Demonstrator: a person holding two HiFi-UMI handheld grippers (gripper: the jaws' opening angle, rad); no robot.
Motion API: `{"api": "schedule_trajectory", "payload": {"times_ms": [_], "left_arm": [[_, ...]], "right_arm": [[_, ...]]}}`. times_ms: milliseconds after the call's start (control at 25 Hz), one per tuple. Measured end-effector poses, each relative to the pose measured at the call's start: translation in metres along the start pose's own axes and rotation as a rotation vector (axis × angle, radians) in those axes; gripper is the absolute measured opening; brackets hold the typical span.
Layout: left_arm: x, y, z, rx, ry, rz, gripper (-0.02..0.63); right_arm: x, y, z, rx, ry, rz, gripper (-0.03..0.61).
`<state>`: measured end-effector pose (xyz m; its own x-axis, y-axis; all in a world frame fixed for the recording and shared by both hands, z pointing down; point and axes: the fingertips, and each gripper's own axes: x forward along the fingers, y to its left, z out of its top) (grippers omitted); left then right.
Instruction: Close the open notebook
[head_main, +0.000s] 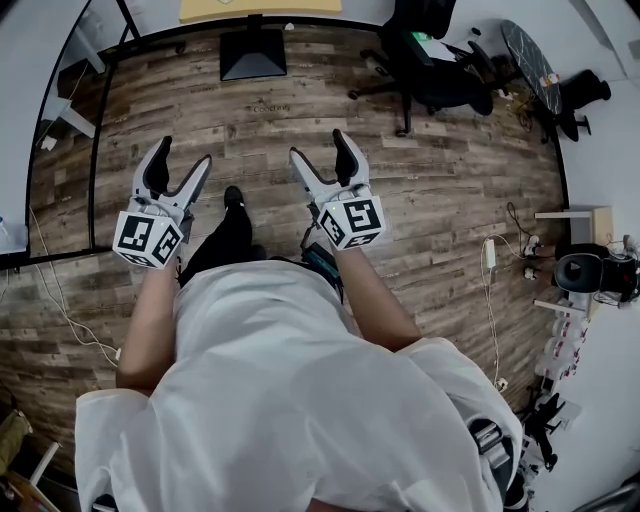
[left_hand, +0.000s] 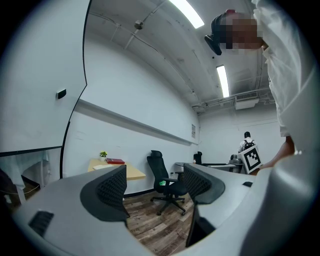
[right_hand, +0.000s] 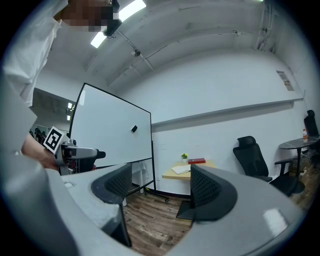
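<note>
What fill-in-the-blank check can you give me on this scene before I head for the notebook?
1. The left gripper and the right gripper each hold ____ between their fingers.
2. The notebook on the table lies ____.
3. The book beside the plant is ____ in colour.
4. The office chair is ____ in colour.
Missing words: nothing; open; red; black.

A black office chair (left_hand: 157, 170) and whiteboard (right_hand: 110, 130) stand on wood-plank floor (head_main: 260, 150).
</note>
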<state>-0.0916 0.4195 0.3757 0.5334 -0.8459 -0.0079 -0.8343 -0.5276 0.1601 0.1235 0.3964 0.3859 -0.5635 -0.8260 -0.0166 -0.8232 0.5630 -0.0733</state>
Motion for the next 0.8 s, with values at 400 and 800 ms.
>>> {"api": "schedule_trajectory", "payload": {"times_ms": [400,800], "left_arm": [[0.035,0.019,0.001,-0.003,-0.002,-0.001,0.344],[0.077,0.041,-0.001,-0.007,0.009,0.010,0.344]], "right_arm": [[0.028,-0.026,-0.001,0.005,0.005,-0.002,0.370],[0.064,-0.054,-0.009,0.023,0.031,0.012,0.370]]}}
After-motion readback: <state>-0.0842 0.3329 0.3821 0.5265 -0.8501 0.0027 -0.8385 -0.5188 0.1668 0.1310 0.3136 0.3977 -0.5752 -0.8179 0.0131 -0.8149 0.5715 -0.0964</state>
